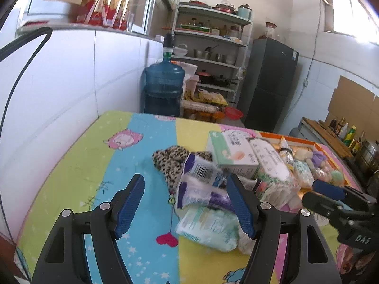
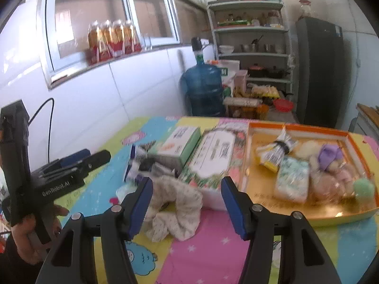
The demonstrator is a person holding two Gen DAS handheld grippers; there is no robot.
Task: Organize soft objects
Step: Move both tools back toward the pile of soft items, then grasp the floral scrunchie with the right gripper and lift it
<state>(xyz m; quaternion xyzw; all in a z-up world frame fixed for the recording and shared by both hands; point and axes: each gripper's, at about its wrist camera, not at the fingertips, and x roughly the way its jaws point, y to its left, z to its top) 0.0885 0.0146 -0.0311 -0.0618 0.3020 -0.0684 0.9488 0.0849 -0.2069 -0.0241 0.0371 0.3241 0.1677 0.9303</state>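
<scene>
Left wrist view: left gripper [image 1: 186, 204] with fingers apart and nothing between them, above the mat [image 1: 71, 165]. A purple-and-white packet [image 1: 201, 184] lies just ahead, a leopard-print cloth [image 1: 170, 163] just behind it.

Right wrist view: right gripper [image 2: 187, 206] with fingers apart, gripping nothing. A crumpled pale cloth [image 2: 175, 210] lies beneath them, left of the orange tray [image 2: 296, 127]. The tray holds a doll [image 2: 331, 163] and wrapped packets.
</scene>
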